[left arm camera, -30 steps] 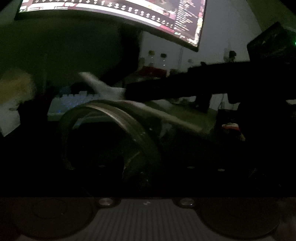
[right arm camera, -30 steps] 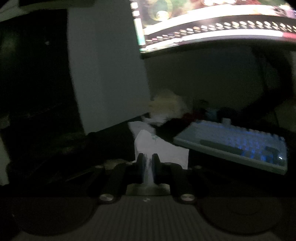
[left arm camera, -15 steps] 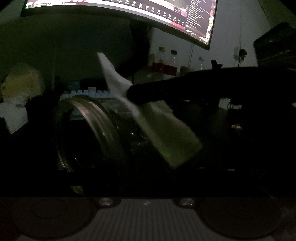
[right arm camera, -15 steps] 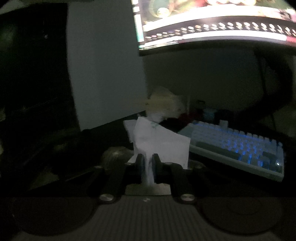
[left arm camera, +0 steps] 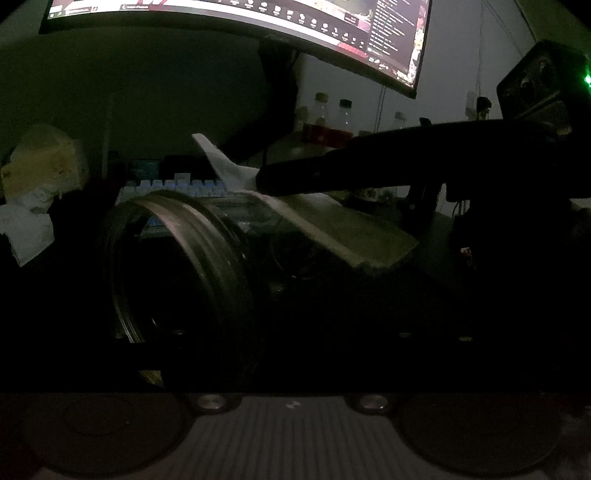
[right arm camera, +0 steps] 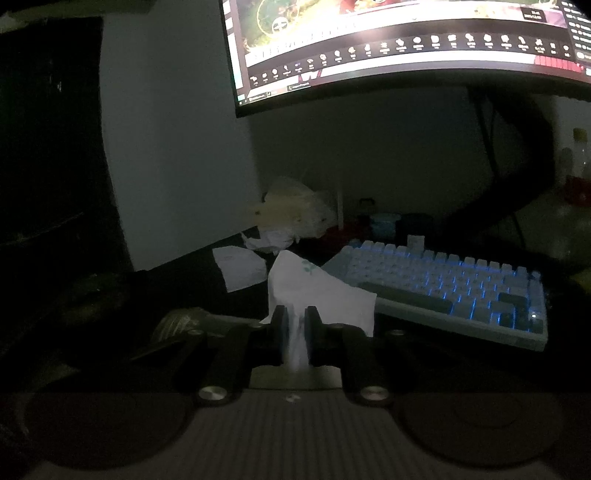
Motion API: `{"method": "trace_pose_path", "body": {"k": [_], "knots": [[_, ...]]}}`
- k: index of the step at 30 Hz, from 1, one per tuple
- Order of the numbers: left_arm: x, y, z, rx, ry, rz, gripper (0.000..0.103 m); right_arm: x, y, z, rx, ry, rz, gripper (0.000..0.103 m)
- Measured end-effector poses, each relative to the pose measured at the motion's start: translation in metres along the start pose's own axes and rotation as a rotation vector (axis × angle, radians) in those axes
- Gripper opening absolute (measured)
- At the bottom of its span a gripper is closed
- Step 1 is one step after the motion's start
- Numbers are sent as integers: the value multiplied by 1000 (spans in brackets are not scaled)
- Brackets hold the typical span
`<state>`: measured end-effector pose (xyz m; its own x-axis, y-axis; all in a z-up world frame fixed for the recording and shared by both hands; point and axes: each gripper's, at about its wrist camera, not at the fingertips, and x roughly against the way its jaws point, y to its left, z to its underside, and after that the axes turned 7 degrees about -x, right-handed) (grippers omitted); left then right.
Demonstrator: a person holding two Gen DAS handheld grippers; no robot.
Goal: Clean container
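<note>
Dim desk scene, clear glass jar [left arm camera: 192,266] lying on its side just ahead of the left gripper [left arm camera: 291,354] — finger spread too dark to tell, contents unclear, right gripper [right arm camera: 294,325] fingers pinching a white tissue [right arm camera: 317,291] bearing a faint green mark — unreadable, tissue draped on the jar's upper side, backlit keyboard [right arm camera: 443,288] beyond.

Glass jar [left arm camera: 192,266] lying sideways, mouth twd left, very dark. Right tool [left arm camera: 266,181] reaches in frm right above jar, pinching white tissue [left arm camera: 229,166]; tissue drapes over jar body. Keyboard [left arm camera: 173,186] behind jar, monitor [left arm camera: 258,14] above, bottles [left arm camera: 332,122] at back.
</note>
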<state>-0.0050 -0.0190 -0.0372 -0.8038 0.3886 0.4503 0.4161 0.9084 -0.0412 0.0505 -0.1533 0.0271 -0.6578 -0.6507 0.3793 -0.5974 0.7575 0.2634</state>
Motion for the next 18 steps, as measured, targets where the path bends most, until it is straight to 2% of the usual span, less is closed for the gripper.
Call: {"method": "trace_pose_path", "body": {"k": [5,9,12,14,16,18], "knots": [[-1,-1,-1,-1,2,-4,73,0,-4,-1,-1,5,-10,13],[-1,0,-1,5,-1,8,73,-3,-3,-3,-14,8,22,14],[-1,-1,0,6,-6,21,73,-2,7,0,-1,21,-105,14],[0,-3,1,-1,-10,26,71,-1,10,1,21,25,-128,13],[0,-4,1,-6,-11,25,70,-1,3,-1,13,29,-113,12],[-1,-4,2,-7,-11,25,71,-2,-9,-2,4,21,-20,12]]}}
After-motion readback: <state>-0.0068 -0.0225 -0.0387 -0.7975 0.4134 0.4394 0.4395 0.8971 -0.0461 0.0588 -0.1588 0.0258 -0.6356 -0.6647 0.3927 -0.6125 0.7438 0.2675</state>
